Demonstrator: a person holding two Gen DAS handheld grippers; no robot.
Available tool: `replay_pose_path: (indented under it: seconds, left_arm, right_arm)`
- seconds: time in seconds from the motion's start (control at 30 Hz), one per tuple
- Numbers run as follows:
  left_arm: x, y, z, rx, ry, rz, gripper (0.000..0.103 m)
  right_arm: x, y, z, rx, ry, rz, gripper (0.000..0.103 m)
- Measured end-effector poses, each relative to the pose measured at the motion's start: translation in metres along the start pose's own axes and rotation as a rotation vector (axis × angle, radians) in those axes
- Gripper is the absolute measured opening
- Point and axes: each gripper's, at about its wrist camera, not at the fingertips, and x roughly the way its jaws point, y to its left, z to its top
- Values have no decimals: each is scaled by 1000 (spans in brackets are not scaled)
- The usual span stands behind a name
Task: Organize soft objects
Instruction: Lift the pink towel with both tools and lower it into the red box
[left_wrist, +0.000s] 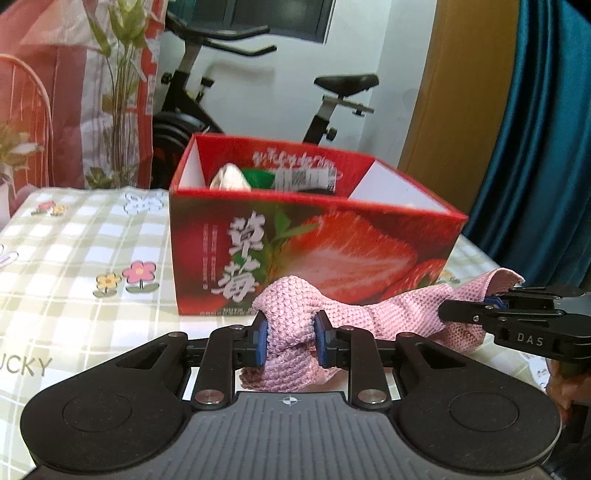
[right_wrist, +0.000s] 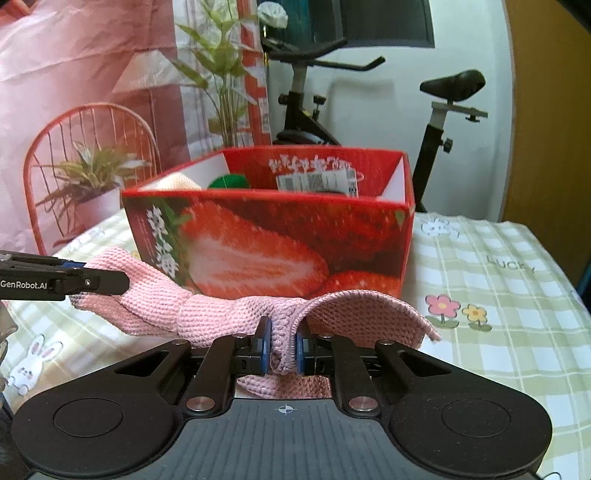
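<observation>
**Cloth pinched at both ends before the box**

Cloth (left_wrist: 291, 332), pink and knitted, hangs stretched between the two tongs, in front of the box (left_wrist: 314, 251) and just clear of its near wall. Left tongs (left_wrist: 290, 341) pinch a bunched end of it between blue pads. Right tongs (right_wrist: 282, 349) are pressed nearly together on a thin fold at the other end. Each pair shows at the edge of the other's view, gripping its end.

Box: red card, strawberry print, open top, standing on the worktop (left_wrist: 74, 236). White inner walls show. Inside lie a pale bundle (left_wrist: 231, 179), something green (left_wrist: 262, 179) and a labelled item (left_wrist: 306, 179); what they are I cannot tell. The near rim stands higher than the cloth in both views and is the one obstruction ahead of the tongs.

Worktop carries a green-and-white check cover with flower prints. Bare cover lies to the left of the box in the left wrist view and to its right in the right wrist view, out to the far edge. No other loose item shows on those stretches.

Behind the worktop: an exercise bike (left_wrist: 332, 92) against a white wall, a printed pink backdrop (right_wrist: 74, 92) showing a chair and plants, a blue curtain (left_wrist: 546, 129) and a wooden panel (left_wrist: 454, 92) at the right side. All stand well apart from the cloth.
</observation>
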Motion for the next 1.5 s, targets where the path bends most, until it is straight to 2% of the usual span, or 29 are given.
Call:
replay_pose_path:
  seconds: [0.47,0.87,1.2,1.5]
  left_arm:
    - [-26,-7,22,-6,-111,-1,26]
    - [-23,-5,62,12,-188,-6,26]
    - [-3,0,87,5,-185,-10,26]
    - [22,7,105,8,-133,-9,26]
  right_arm:
    - [-36,7,36,-8,-115,3,12]
    - [-38,0,81,-30,-182,6,12]
    - [-14,-15,115,-36,-177,-5,12]
    - [17,-29,131,-30,-130,-19,12]
